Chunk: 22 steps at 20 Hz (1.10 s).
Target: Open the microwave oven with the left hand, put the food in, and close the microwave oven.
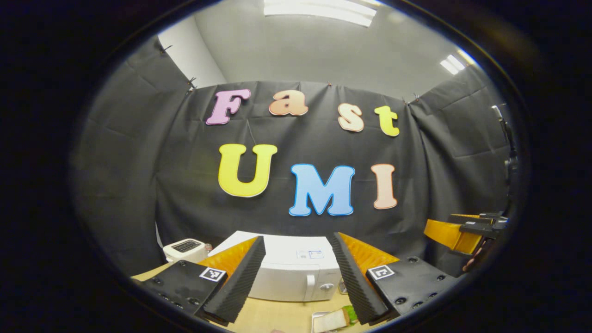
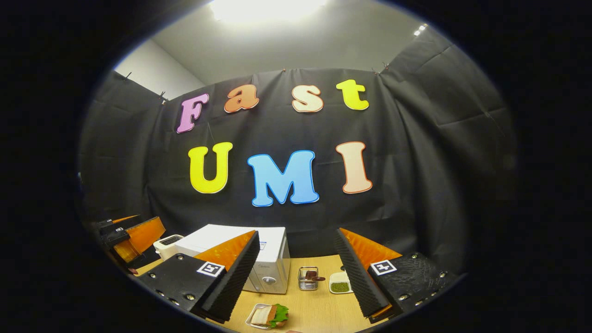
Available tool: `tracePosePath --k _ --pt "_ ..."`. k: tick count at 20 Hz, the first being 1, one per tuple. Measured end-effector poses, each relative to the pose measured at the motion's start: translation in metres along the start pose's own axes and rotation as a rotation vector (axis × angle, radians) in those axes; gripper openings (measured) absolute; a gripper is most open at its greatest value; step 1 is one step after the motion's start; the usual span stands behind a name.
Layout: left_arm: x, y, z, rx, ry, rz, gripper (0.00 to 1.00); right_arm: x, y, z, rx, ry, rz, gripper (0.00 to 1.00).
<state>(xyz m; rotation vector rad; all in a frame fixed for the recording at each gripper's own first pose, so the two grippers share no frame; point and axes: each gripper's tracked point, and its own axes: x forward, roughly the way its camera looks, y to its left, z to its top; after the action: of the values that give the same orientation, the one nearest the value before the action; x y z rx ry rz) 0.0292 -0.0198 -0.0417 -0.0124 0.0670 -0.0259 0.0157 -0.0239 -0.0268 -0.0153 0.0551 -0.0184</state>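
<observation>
Left gripper view has your left gripper [image 1: 298,277] held level and wide open facing the closed microwave [image 1: 296,273], right gripper [image 2: 296,277] gaping too, probably hovering.

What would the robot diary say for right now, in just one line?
stage: start | microwave: door closed | sandwich: on tray, on table | left gripper: open, empty | right gripper: open, empty

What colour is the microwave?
White, door and top alike. The microwave shows best in the right gripper view, standing on the wooden table.
</observation>
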Motion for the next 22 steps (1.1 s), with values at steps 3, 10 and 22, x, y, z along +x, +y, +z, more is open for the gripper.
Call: tracePosePath --k 3,10,22 --pt "0.013 -0.003 -0.021 0.005 0.014 -0.008 0.96 0.003 -0.003 -0.006 -0.006 0.014 -0.008 0.99" --pt "0.06 -0.017 -0.091 -0.002 0.097 -0.053 0.97 0.009 -0.02 -0.025 -0.03 0.059 -0.039 0.99" --pt "0.155 -0.024 -0.259 -0.034 0.427 -0.056 0.9 0.023 -0.053 -0.056 -0.009 0.133 -0.08 0.99"
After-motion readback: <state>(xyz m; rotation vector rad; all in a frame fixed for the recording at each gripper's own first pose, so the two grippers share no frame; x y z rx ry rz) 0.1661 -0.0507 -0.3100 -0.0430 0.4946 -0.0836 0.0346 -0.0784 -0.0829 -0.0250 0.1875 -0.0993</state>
